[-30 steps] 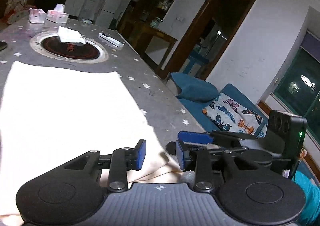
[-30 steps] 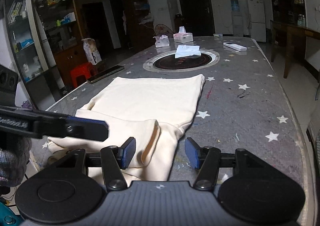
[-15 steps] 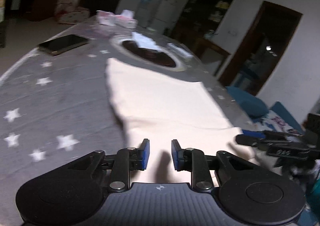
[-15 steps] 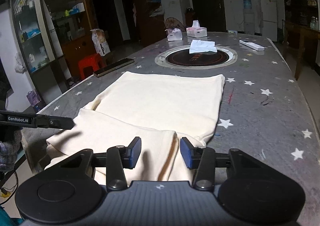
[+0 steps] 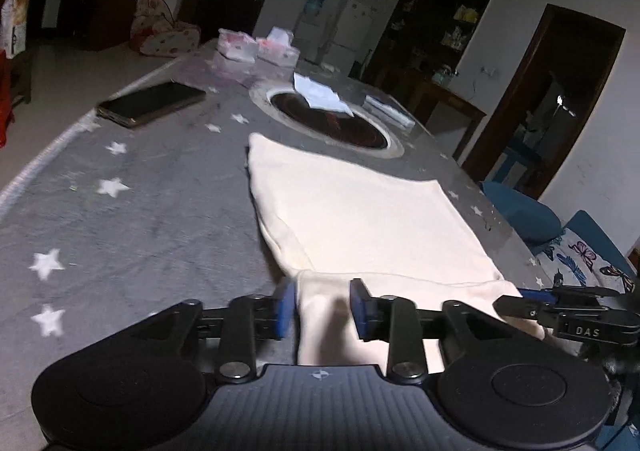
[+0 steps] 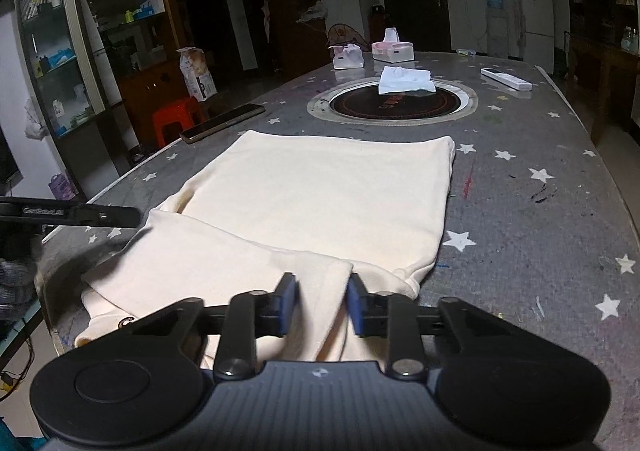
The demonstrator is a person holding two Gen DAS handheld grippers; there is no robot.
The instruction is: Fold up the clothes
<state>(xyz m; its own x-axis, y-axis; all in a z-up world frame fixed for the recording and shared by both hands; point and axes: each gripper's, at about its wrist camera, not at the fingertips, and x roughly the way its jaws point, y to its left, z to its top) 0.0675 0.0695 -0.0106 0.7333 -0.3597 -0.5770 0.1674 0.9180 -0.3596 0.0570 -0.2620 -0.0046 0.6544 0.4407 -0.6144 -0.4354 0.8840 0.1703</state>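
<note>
A cream garment (image 6: 320, 203) lies flat on a grey, star-printed table (image 6: 540, 235), its far hem near the round dark inset (image 6: 392, 103) at the table's middle and its near part folded into a band along the near edge.

Left gripper (image 5: 323, 309): set at the left end of that near band, angled downward. Its jaws have just been opening a little and stand narrow, with a raised fold of the garment between the blue pads (image 5: 285, 307); whether the pads press on the cloth cannot be told.

Right gripper (image 6: 322, 305): set at the right end of the same band, also angled downward. Its jaws have just been closing and stand narrow, the blue pads (image 6: 356, 307) touching a pinched ridge of cloth on both sides.

Left wrist view only: a blue sofa (image 5: 520, 207) with a butterfly-print cushion (image 5: 584, 263) beyond the table's right edge, and the right gripper's finger at far right.

Right wrist view only: glass-fronted shelving (image 6: 60, 51) and a red stool (image 6: 176, 119) on the left, and the left gripper's finger at far left.

Both views: a dark phone (image 6: 224, 122), tissue boxes (image 6: 392, 49) and a white remote (image 6: 506, 78) on the far table.
</note>
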